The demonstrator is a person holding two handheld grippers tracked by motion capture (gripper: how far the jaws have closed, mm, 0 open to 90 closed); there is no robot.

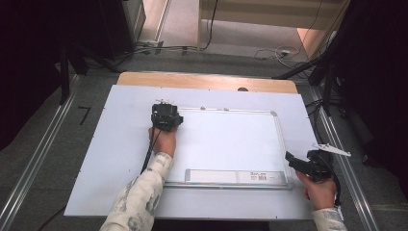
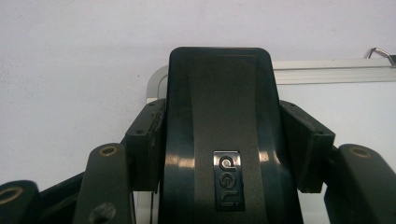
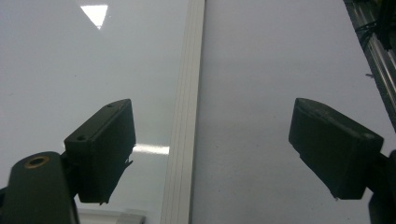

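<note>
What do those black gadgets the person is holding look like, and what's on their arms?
Each hand-held gripper is black plastic with two blocky jaws: the left hand-held gripper trails a black cable, and the right hand-held gripper carries a grey three-cornered plate on top. Brass-coloured screw holes show by the jaws. The sleeves are pale with a faint grey pattern.

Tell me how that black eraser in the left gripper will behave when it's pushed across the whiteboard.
The black eraser looks like hard glossy plastic, so it probably stays stiff. The left gripper clamps both its sides, so slipping seems unlikely. The whiteboard looks smooth and shiny, so it should glide.
</note>
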